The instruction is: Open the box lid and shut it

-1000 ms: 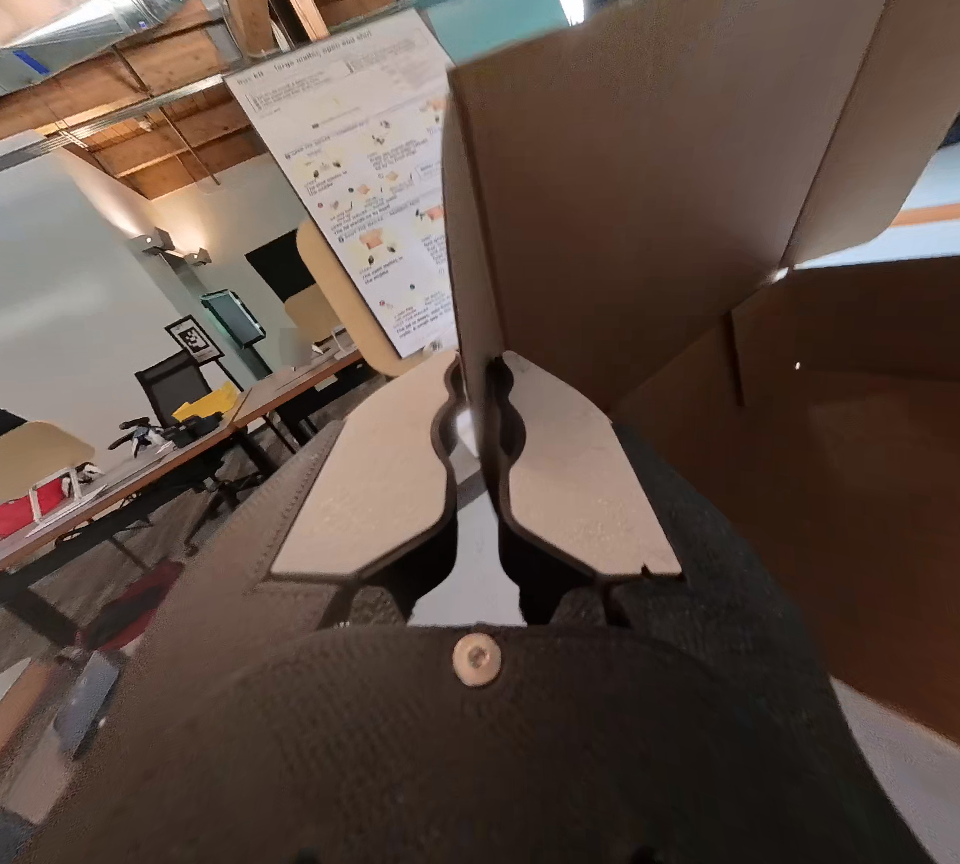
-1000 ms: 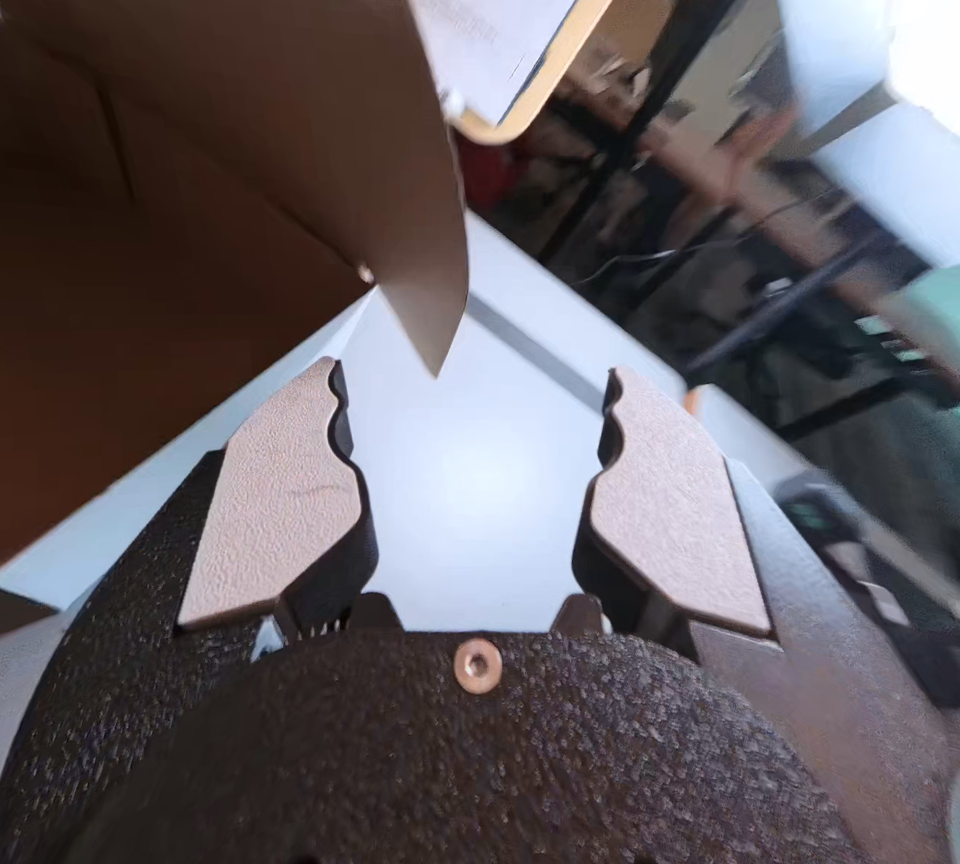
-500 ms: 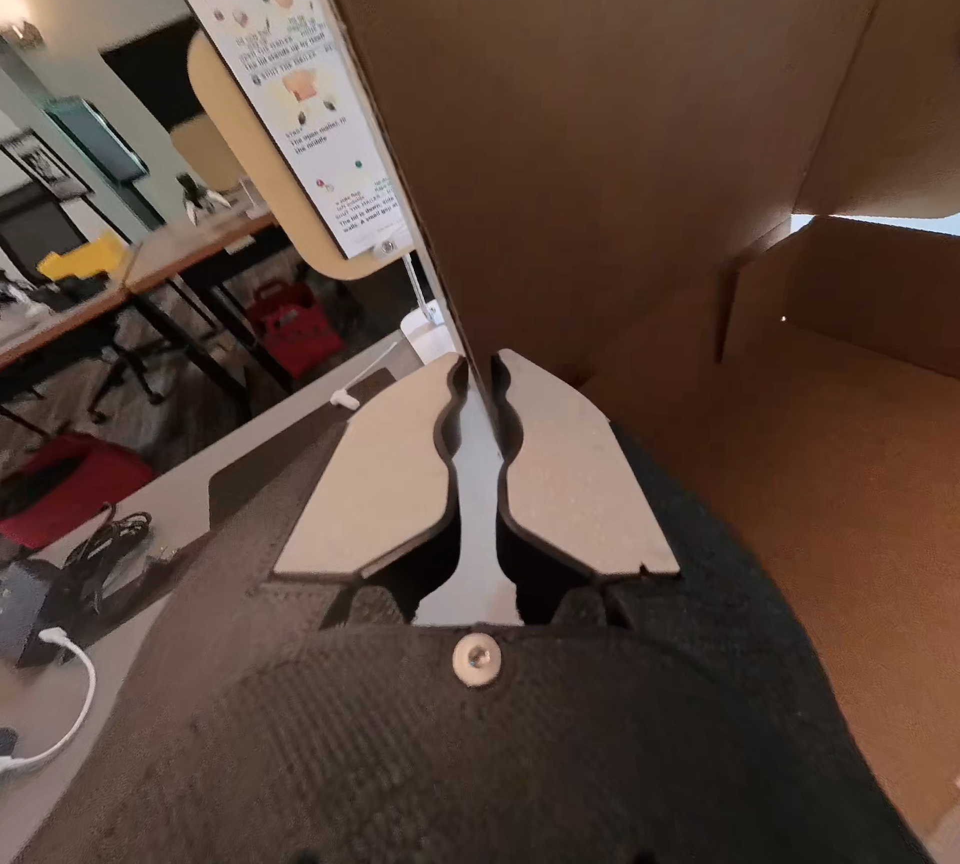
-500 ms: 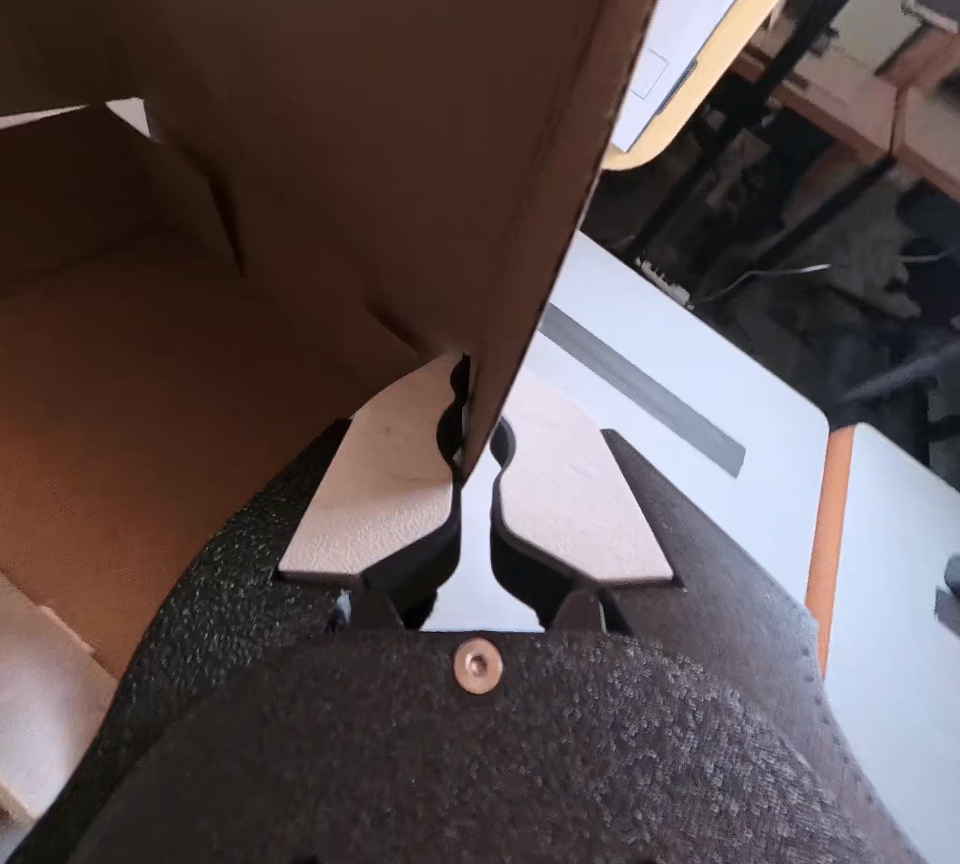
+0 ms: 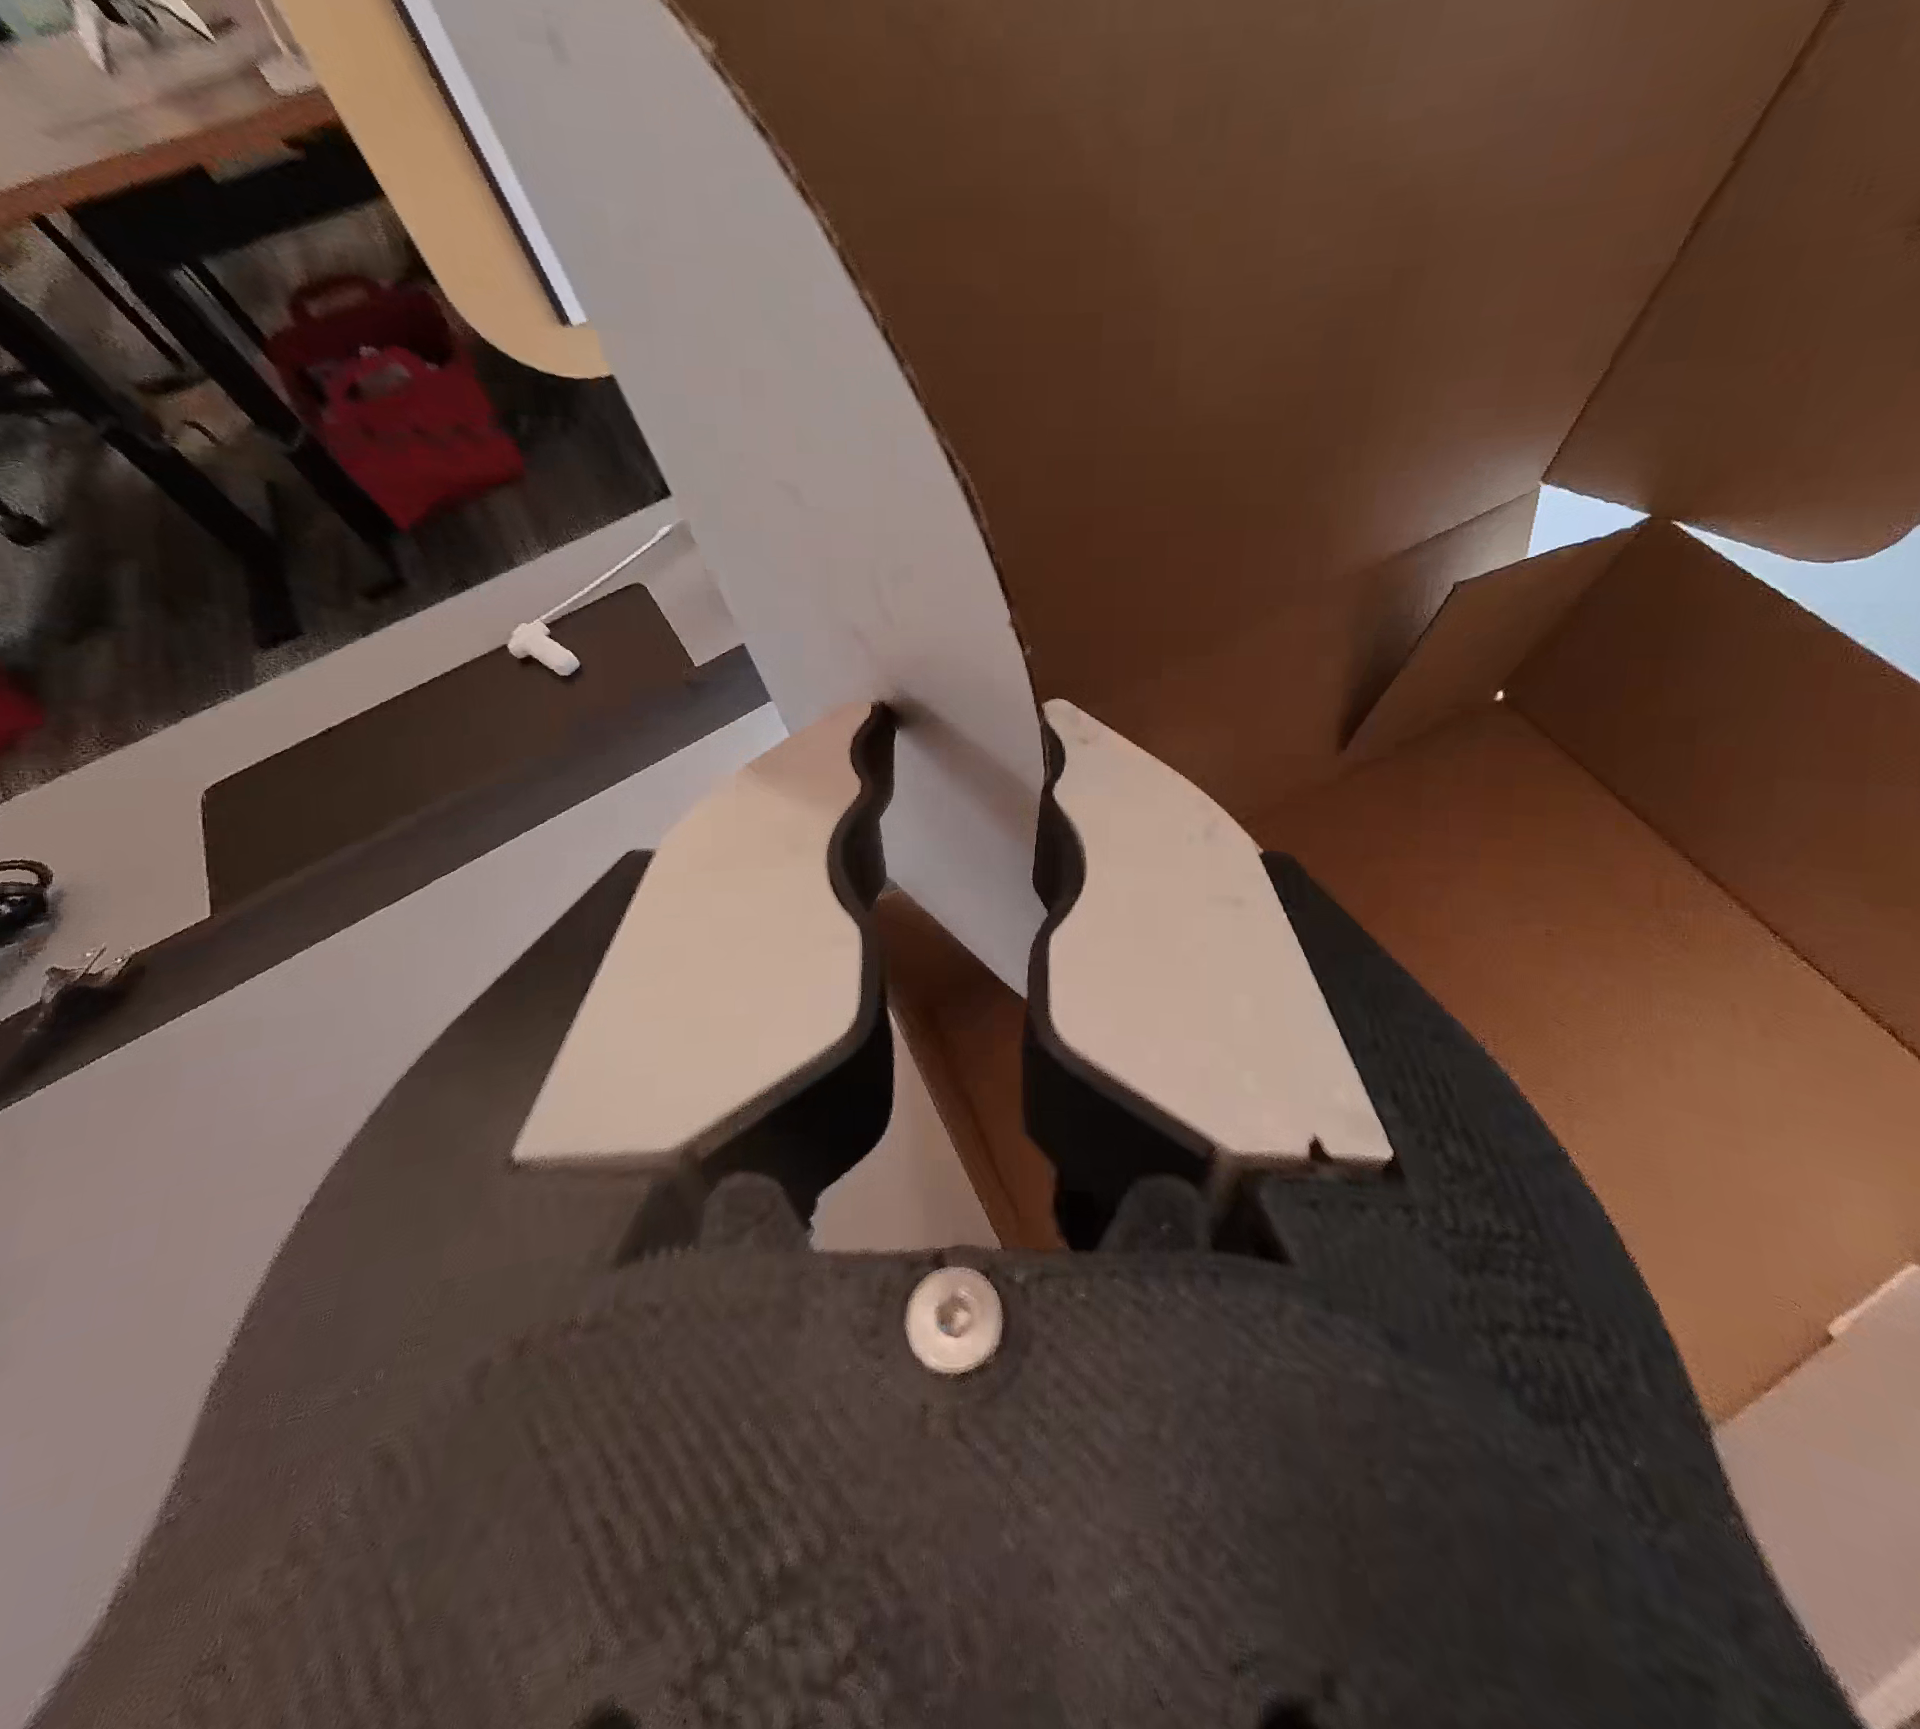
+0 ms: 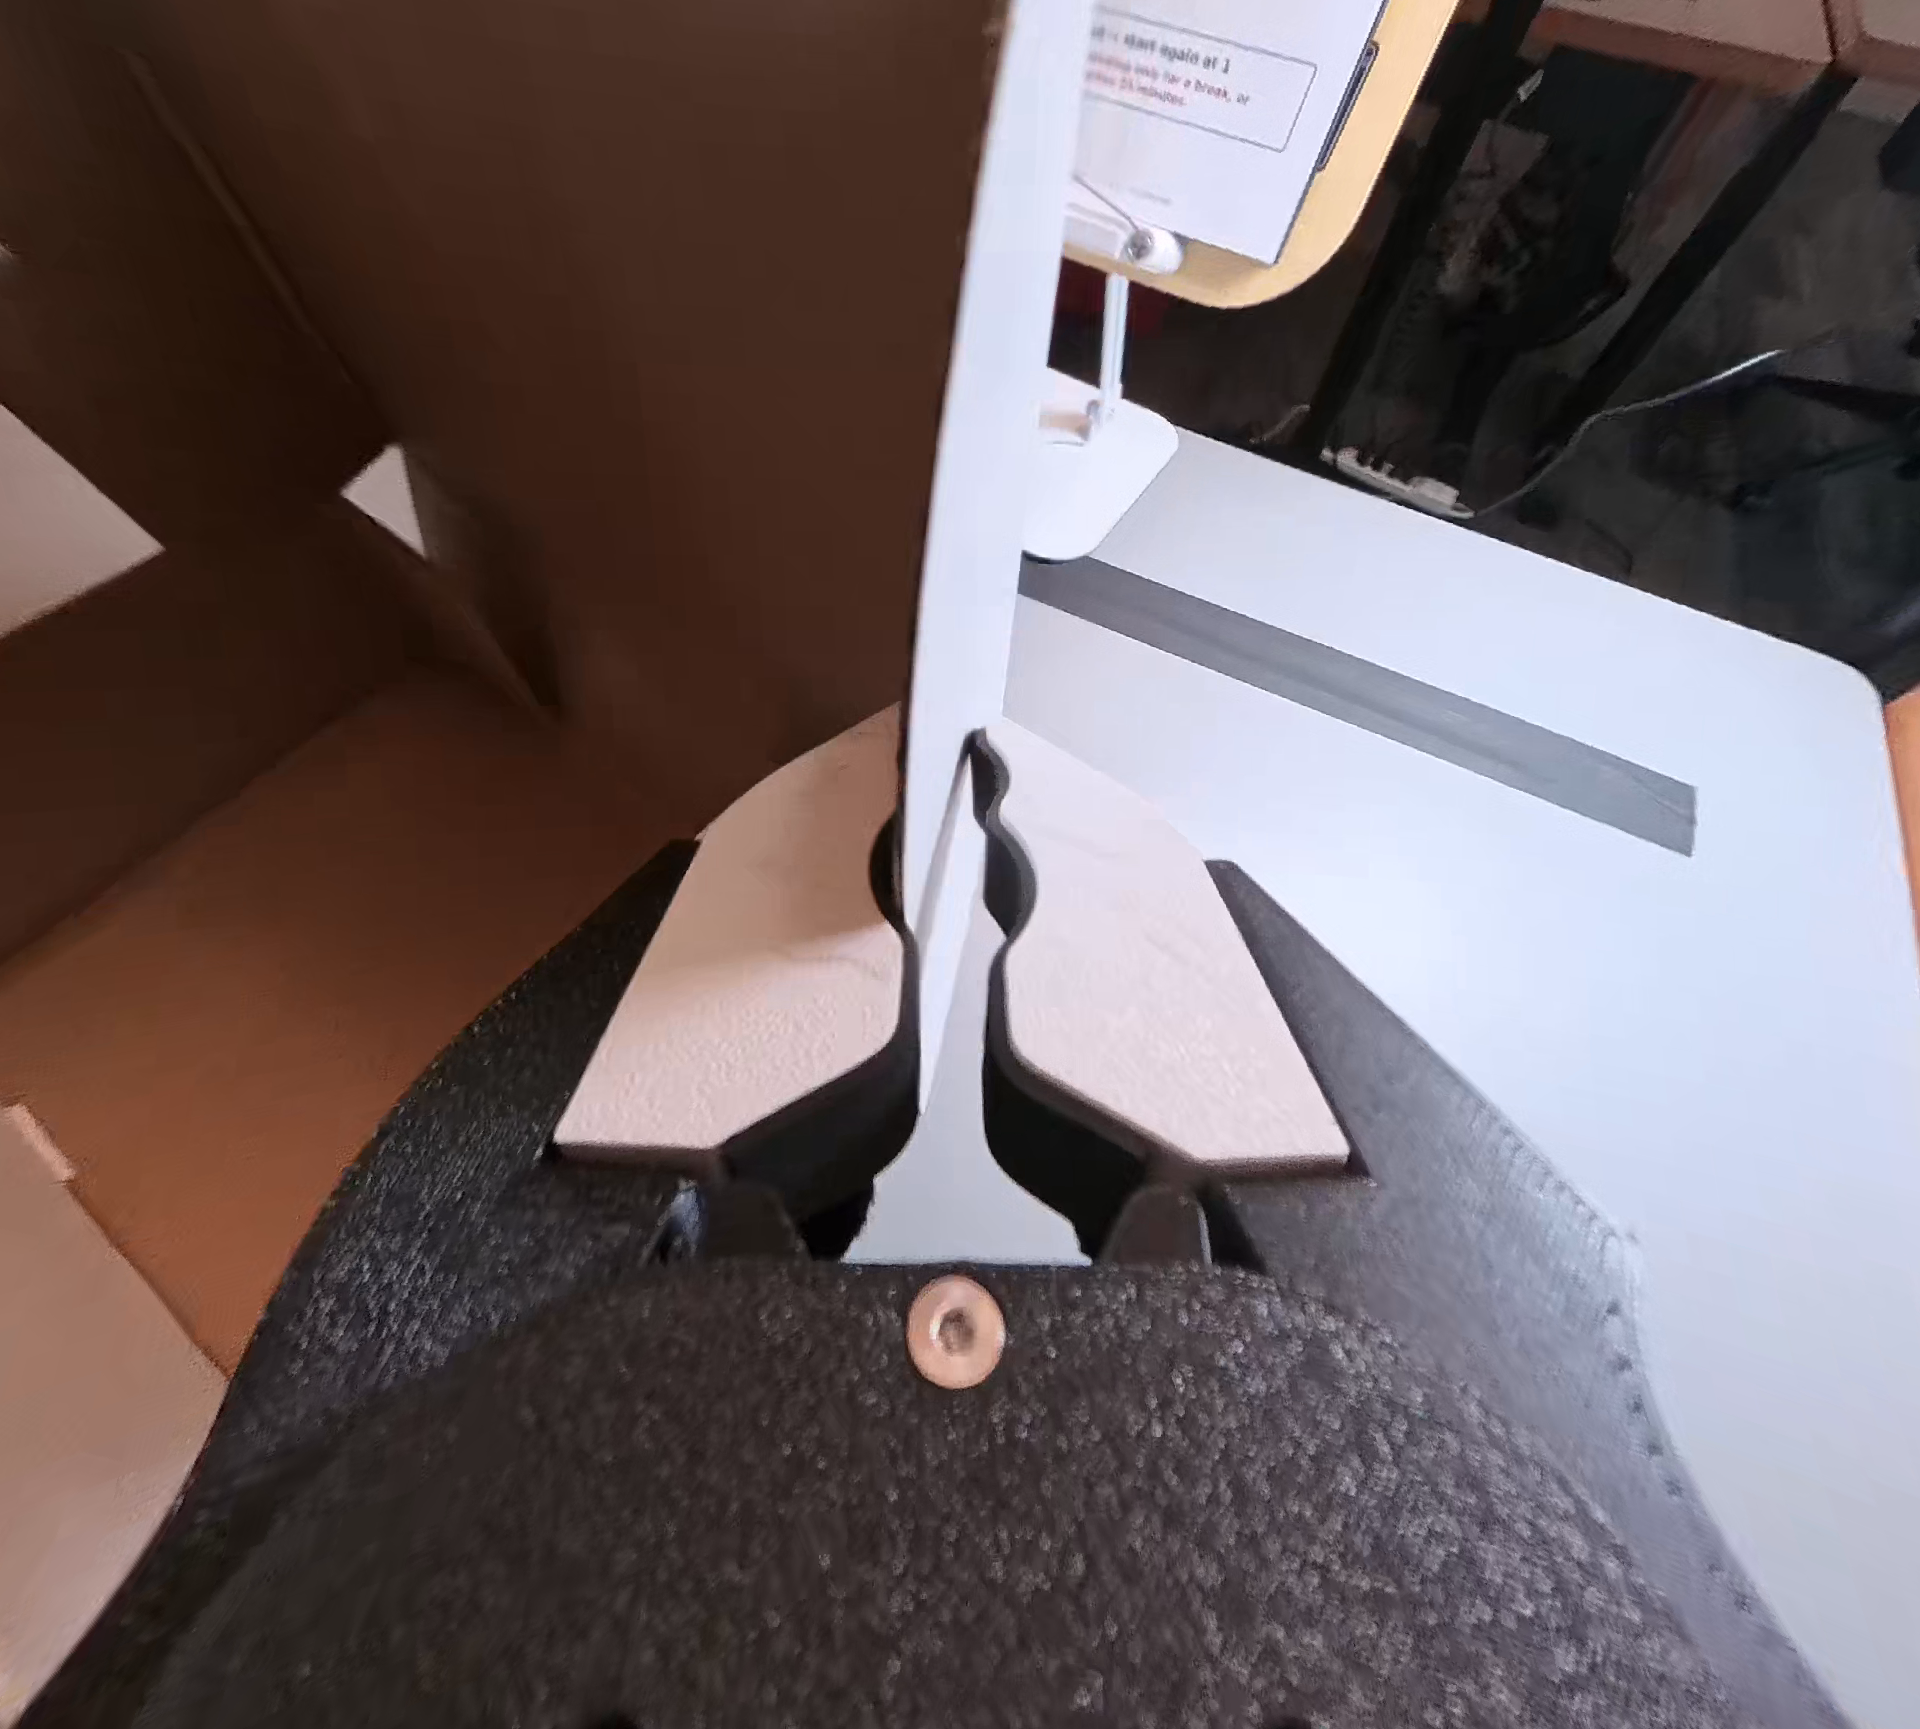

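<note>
Left gripper (image 5: pixel 961 832): fingers clamped on the white-faced edge of the box lid (image 5: pixel 1195 225). Lid rises ahead of the gripper; open brown box (image 5: pixel 1558 1004) lies to its right. Right gripper (image 6: pixel 951 858): fingers pinched on the same lid (image 6: pixel 977 329), box interior (image 6: pixel 312 900) to its left. White desk (image 6: pixel 1455 900) right of it; instruction board (image 6: pixel 1247 17) beyond.

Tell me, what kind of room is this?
Probably an office or workshop: a white table, more desks behind, and an instruction sheet standing on a stand near the cardboard box.
</note>
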Demonstrator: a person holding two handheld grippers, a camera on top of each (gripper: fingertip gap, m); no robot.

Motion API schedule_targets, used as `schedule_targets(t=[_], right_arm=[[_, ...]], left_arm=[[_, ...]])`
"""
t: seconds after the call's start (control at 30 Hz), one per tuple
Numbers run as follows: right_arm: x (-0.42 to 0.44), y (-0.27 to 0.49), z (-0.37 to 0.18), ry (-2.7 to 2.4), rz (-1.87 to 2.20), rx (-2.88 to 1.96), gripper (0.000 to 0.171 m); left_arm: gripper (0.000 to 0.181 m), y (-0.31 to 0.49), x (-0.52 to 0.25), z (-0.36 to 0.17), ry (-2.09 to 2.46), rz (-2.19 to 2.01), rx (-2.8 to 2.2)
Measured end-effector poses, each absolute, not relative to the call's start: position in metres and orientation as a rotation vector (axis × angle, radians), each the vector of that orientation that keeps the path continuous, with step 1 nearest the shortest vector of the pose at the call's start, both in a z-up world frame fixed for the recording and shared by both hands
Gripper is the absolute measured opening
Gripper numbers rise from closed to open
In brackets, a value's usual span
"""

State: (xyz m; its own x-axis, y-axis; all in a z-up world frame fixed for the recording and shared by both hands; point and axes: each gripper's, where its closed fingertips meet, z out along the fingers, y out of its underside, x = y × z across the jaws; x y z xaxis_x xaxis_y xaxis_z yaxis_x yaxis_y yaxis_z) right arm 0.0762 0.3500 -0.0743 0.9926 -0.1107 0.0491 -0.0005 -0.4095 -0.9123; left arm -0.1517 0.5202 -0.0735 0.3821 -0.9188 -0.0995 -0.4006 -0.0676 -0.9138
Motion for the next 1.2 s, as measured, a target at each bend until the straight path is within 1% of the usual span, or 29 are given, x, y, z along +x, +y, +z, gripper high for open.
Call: schedule_targets(t=[0.03, 0.2, 0.43, 0.47, 0.57, 0.63, 0.7, 0.8, 0.87, 0.93, 1.03, 1.1, 1.2], right_arm=[[0.072, 0.347, -0.073, 0.091, -0.095, -1.972, 0.006], [0.048, 0.339, -0.073, 0.133, 0.049, -1.940, 0.013], [0.045, 0.341, -0.069, 0.304, 0.211, -1.841, 0.017], [0.046, 0.344, -0.068, 0.298, 0.191, -1.848, 0.017], [0.061, 0.357, -0.067, 0.197, -0.059, -1.915, 0.014], [0.064, 0.368, -0.070, 0.144, -0.124, -1.981, 0.018], [0.077, 0.376, -0.078, 0.033, -0.358, -2.040, 0.018], [0.077, 0.389, -0.075, 0.027, -0.347, -2.071, 0.021], [0.087, 0.396, -0.071, 0.034, -0.403, -2.068, 0.019], [0.093, 0.406, -0.072, 0.063, -0.375, -2.098, 0.019], [0.101, 0.418, -0.076, 0.043, -0.452, -2.144, 0.021], [0.099, 0.417, -0.082, 0.040, -0.454, -2.141, 0.023], [0.095, 0.399, -0.085, 0.023, -0.463, -2.070, 0.019]], left_arm=[[0.026, 0.516, -0.157, -0.074, 1.167, -0.664, -1.640], [0.025, 0.500, -0.180, -0.074, 1.111, -0.720, -1.587], [0.025, 0.488, -0.191, -0.075, 1.056, -0.748, -1.490], [0.025, 0.489, -0.188, -0.074, 1.056, -0.754, -1.487], [0.024, 0.497, -0.172, -0.067, 1.084, -0.783, -1.482], [0.024, 0.506, -0.159, -0.065, 1.104, -0.756, -1.472], [0.024, 0.511, -0.149, -0.061, 1.112, -0.778, -1.462], [0.025, 0.523, -0.139, -0.064, 1.120, -0.755, -1.458], [0.025, 0.526, -0.136, -0.062, 1.121, -0.781, -1.444], [0.025, 0.530, -0.131, -0.059, 1.131, -0.778, -1.449], [0.025, 0.543, -0.120, -0.060, 1.167, -0.738, -1.465], [0.025, 0.543, -0.120, -0.067, 1.193, -0.709, -1.459], [0.025, 0.531, -0.136, -0.075, 1.195, -0.734, -1.409]])
